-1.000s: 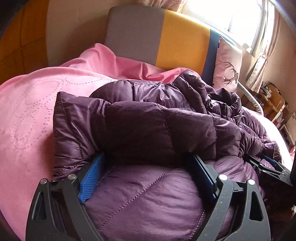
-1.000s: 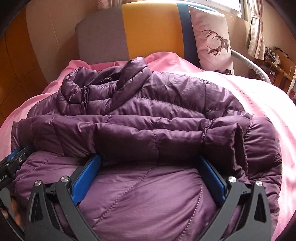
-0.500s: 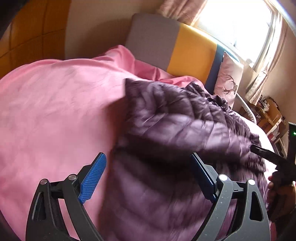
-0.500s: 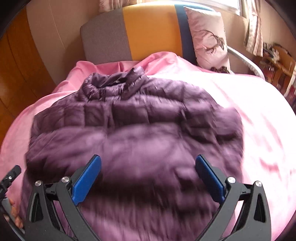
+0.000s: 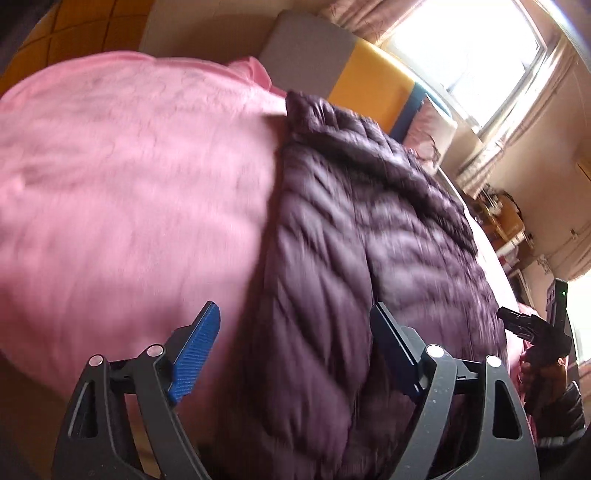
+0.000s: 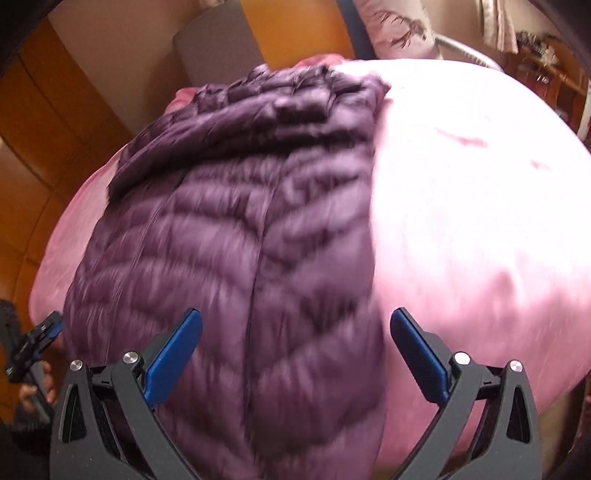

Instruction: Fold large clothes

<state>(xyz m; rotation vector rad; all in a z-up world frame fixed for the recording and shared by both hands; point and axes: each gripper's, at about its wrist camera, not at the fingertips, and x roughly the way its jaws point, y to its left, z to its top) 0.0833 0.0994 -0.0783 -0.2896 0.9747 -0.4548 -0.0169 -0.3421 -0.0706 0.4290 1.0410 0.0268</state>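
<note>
A purple quilted down jacket (image 5: 369,240) lies lengthwise on the pink bedcover (image 5: 129,184), collar end toward the headboard. In the right wrist view the jacket (image 6: 258,221) shows as a long narrow strip with a seam down its middle. My left gripper (image 5: 295,317) hovers over the jacket's near left edge; its jaws are closing, and the pads press on nothing. My right gripper (image 6: 295,321) stands open above the jacket's near right edge, apart from the cloth. Each view catches the other gripper at its edge: right gripper (image 5: 532,328), left gripper (image 6: 37,339).
A grey, yellow and blue headboard (image 5: 306,55) stands at the far end, with a deer-print pillow (image 6: 399,29) against it. A bright window (image 5: 480,48) and cluttered wooden shelves (image 5: 502,218) are on the right. Orange wooden panels (image 6: 44,110) line the left.
Both grippers have drawn back from the jacket toward the bed's near end, fast enough to blur the views. More of the jacket's length shows. The left jaws have narrowed slightly.
</note>
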